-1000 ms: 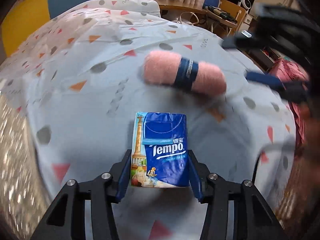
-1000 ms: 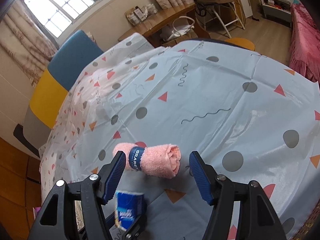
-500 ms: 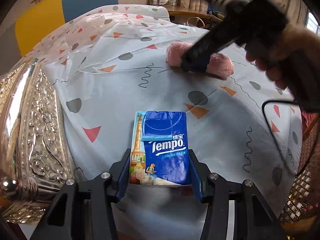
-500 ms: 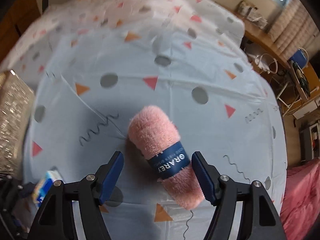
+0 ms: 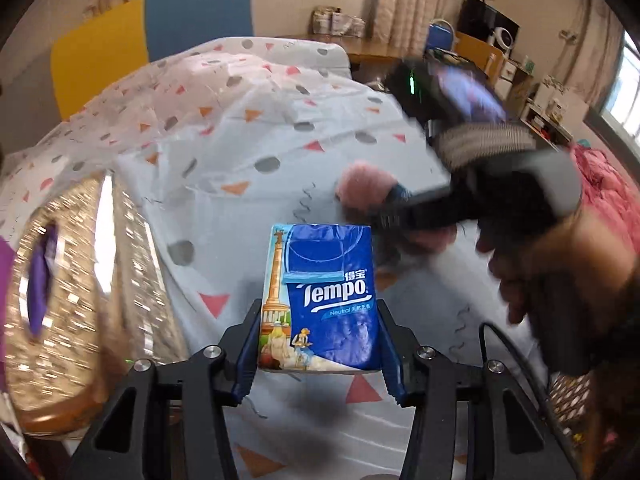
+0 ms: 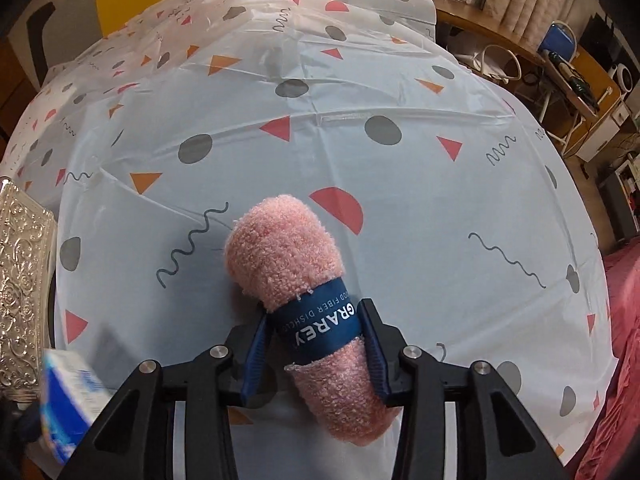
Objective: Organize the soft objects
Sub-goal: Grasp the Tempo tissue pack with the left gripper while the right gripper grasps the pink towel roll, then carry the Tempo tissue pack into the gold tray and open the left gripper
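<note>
A blue Tempo tissue pack (image 5: 328, 300) is clamped upright in my left gripper (image 5: 319, 360), held above the patterned tablecloth (image 5: 248, 148). It also shows, blurred, as the tissue pack (image 6: 68, 392) at the lower left of the right wrist view. A rolled pink towel (image 6: 280, 252) with a dark blue paper band lies on the cloth. My right gripper (image 6: 316, 340) straddles that band, its jaws closing with both pads against it. From the left wrist view the towel (image 5: 364, 184) is half hidden behind the blurred right gripper (image 5: 404, 216).
An ornate gold box (image 5: 60, 280) stands at the table's left edge, seen again as the box (image 6: 20, 272). A hand (image 5: 540, 272) holds the right gripper. A blue and yellow chair (image 5: 196, 20) is behind the table; red bedding (image 6: 624, 320) lies to the right.
The right gripper rolled, came down over the towel and narrowed its jaws onto the blue band. The left gripper rose with the tissue pack, bringing the gold box into view.
</note>
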Demonstrator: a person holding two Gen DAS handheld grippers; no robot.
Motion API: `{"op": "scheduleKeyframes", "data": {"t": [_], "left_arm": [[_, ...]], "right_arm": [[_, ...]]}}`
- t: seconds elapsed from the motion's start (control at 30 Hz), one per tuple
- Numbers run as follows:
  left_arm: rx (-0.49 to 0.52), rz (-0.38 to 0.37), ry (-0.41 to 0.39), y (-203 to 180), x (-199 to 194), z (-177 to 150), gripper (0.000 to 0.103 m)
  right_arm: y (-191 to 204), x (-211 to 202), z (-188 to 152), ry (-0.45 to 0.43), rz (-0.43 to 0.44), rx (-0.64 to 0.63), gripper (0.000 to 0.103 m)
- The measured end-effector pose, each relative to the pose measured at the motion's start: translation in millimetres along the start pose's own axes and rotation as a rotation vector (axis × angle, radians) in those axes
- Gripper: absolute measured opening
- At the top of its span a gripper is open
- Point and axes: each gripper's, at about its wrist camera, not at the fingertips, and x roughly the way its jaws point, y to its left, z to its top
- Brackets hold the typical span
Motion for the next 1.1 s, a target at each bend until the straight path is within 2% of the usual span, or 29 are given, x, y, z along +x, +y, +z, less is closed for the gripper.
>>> {"op": "scheduleKeyframes", "data": {"t": [0.3,0.47,0.63,0.87,1.1], "left_arm": [[-0.067,0.048,-0.084,27,-26,51,0.052],[-0.136,0.069,-0.078,60,-22,93,0.052],[-0.221,0.151,-0.108,107,-33,111,0.052],[-0.376,0.275,-0.198,194,-84,90,0.052],[-0.452,0.39,-0.268,257,-141,26,0.052]], "right_arm": [[9,6,-1,-0.011,-0.013,-0.032,0.044],[17,5,-5,-0.023,-0.045,-0.07,0.044],[25,1,-9,-0.041,-0.076,-0.11,0.044],[34,-2,-12,-0.068,-0.11,-0.168,0.044],[36,-1,-13,-0.074,-0.121,-0.18,0.044]]}}
